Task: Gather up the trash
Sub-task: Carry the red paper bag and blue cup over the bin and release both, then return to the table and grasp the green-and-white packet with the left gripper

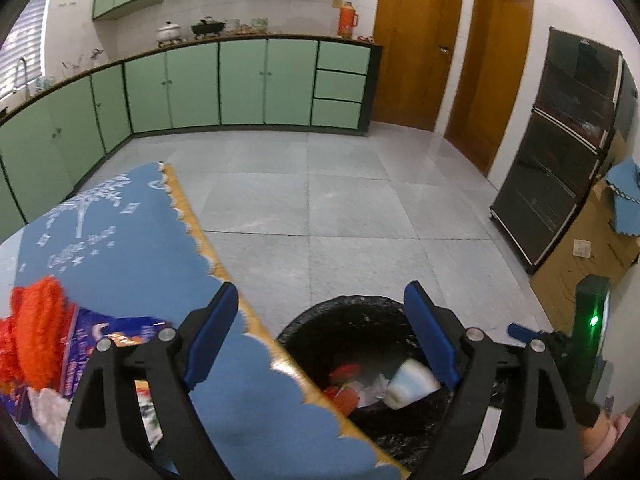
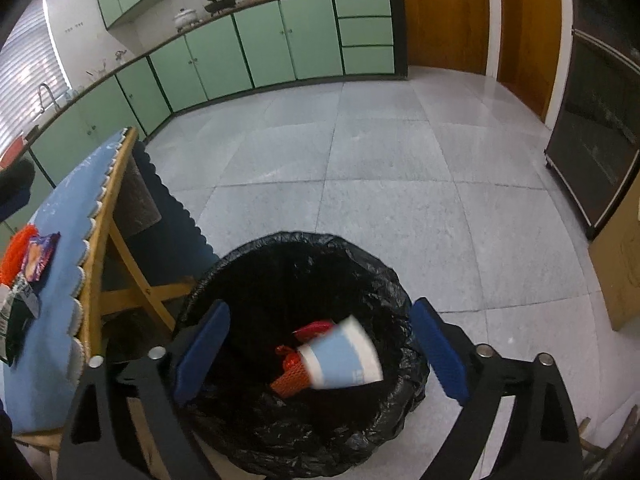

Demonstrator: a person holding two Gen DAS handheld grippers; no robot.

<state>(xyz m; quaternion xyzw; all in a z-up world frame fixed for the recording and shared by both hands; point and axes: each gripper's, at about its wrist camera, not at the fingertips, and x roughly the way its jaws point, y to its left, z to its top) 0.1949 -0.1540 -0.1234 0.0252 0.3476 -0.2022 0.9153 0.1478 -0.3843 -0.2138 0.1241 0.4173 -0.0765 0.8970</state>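
A bin lined with a black bag (image 2: 360, 280) stands on the floor beside the table. My right gripper (image 2: 320, 344) is open and empty right above it. A blue and white paper cup (image 2: 344, 356) lies blurred in the bin mouth, over red trash (image 2: 290, 376). My left gripper (image 1: 320, 336) is open and empty over the table's edge, with the bin (image 1: 360, 320) below and to its right. On the blue tablecloth (image 1: 132, 240) lie an orange net (image 1: 36, 332) and a blue snack wrapper (image 1: 116, 332); both also show in the right wrist view, the net (image 2: 16, 248) and the wrapper (image 2: 40, 256).
The wooden folding table (image 2: 100, 240) stands left of the bin. Green cabinets (image 1: 240, 80) line the far wall. Two wooden doors (image 1: 416, 40) and a dark glass cabinet (image 1: 560, 148) are at the right. A cardboard box (image 1: 588, 248) sits near the right wall.
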